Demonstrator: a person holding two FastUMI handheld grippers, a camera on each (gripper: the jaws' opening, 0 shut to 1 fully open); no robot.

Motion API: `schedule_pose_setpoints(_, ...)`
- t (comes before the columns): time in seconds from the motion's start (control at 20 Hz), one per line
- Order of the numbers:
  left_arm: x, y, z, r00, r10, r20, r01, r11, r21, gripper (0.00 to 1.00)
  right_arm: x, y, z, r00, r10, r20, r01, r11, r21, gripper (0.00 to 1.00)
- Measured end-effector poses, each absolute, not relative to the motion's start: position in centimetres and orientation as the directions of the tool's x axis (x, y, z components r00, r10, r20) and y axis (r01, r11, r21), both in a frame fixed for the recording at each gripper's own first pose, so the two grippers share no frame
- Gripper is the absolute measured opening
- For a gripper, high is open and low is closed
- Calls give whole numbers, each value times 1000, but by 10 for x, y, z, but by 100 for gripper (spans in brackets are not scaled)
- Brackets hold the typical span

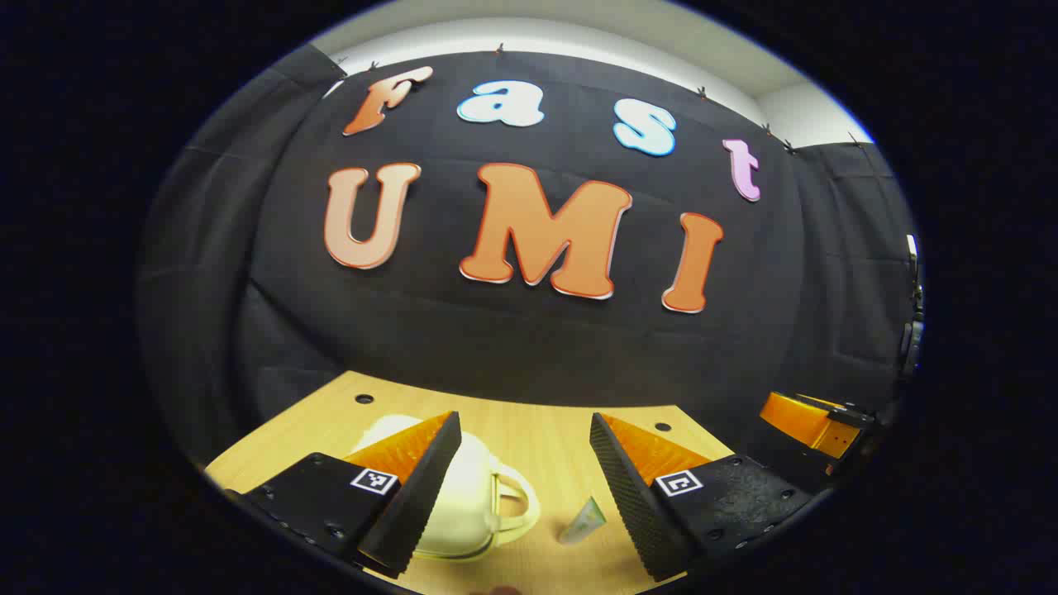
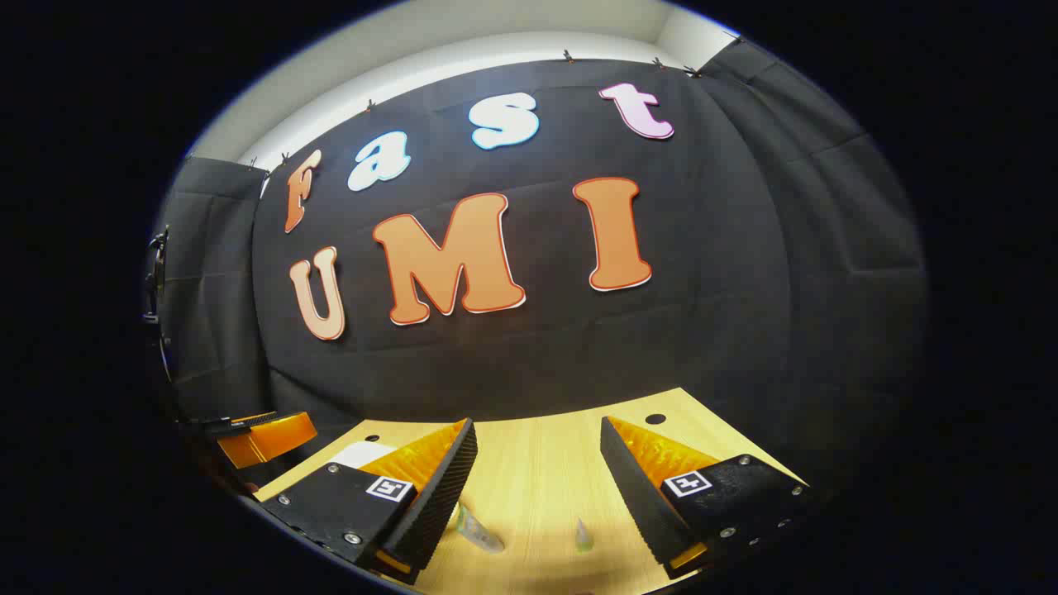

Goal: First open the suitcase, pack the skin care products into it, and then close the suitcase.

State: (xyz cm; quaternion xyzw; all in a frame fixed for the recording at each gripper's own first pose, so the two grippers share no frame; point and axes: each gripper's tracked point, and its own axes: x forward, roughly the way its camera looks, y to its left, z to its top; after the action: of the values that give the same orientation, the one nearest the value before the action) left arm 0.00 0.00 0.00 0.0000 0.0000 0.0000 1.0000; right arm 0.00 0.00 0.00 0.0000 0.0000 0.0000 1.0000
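Left claw: the left claw [image 1: 525,471] is being held open above the table [image 1: 529,430], its two fingers spread wide with nothing gripped between them.
Suitcase: the cream suitcase [image 1: 467,496] is being seen closed, lying on the table just beyond and partly behind the left finger [image 1: 413,496] of the left claw; its handle [image 1: 512,504] is reaching into the gap between the fingers.
Tube: a small pale green tube [image 1: 583,522] is being seen in the left gripper view on the table, inside the gap, close beside the right finger [image 1: 628,487] and apart from the suitcase.
Right claw: the right claw [image 2: 537,479] is being held open over the table [image 2: 537,463], nothing being pressed by its fingers.
Products: a clear bottle [image 2: 478,529] is lying just beside the right claw's left finger [image 2: 438,496]; a small pointed item [image 2: 583,537] is lying in the gap, nearer the right finger [image 2: 636,487]. Neither is being touched.
Other claw: in each view the other claw's orange body is being seen far off at the side ( [image 1: 814,423], [image 2: 264,438]).
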Motion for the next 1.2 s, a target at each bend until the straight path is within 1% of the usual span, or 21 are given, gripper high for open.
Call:
schedule_pose_setpoints(0.1, -3, 7, 4, 1000, 22, 7, -23, 999, 28, 97, 0, 5, -1, 1000, 3, -19, -3, 1000, -25, 95)
schedule_pose_setpoints(0.25, -6, 4, 9, 1000, 14, 10, -15, 999, 42, 97, -1, 4, -2, 1000, 6, -26, -7, 998, -69, 95)
schedule_pose_setpoints(0.3, -7, 3, 9, 1000, 10, 8, -10, 999, 38, 97, -1, 3, -4, 999, 8, -34, -11, 997, -76, 100)
schedule_pose_setpoints(0.35, -7, 2, 8, 1000, 6, 1, -6, 999, 33, 97, -3, 1, -5, 999, 5, -41, -8, 997, -80, 95)
schedule_pose_setpoints(0.4, -5, 1, 3, 1000, 8, -12, -8, 1000, 27, 97, -3, -3, -6, 999, -3, -45, -1, 997, -80, 95)
schedule_pose_setpoints(0.45, -6, 1, 1, 1000, 10, -25, -10, 1000, 24, 97, -3, -6, -7, 999, -9, -48, 5, 997, -78, 100)
schedule_pose_setpoints(0.5, -7, 0, -2, 999, 9, -31, -8, 1000, 22, 97, -4, -9, -8, 998, -15, -54, 10, 997, -77, 95)
schedule_pose_setpoints(0.7, -8, 0, -7, 999, 8, -47, -6, 999, 49, 97, -7, -15, -9, 998, -33, -53, 28, 995, -99, 95)
schedule_pose_setpoints(1.0, -7, -6, -11, 998, -6, -56, 11, 996, 85, 97, -13, -14, -16, 997, -34, -65, 26, 993, -111, 95)
schedule_pose_setpoints(1.2, -4, -15, -23, 996, -31, -85, 43, 988, 147, 97, -15, -21, -19, 996, -52, -74, 43, 992, -116, 95)
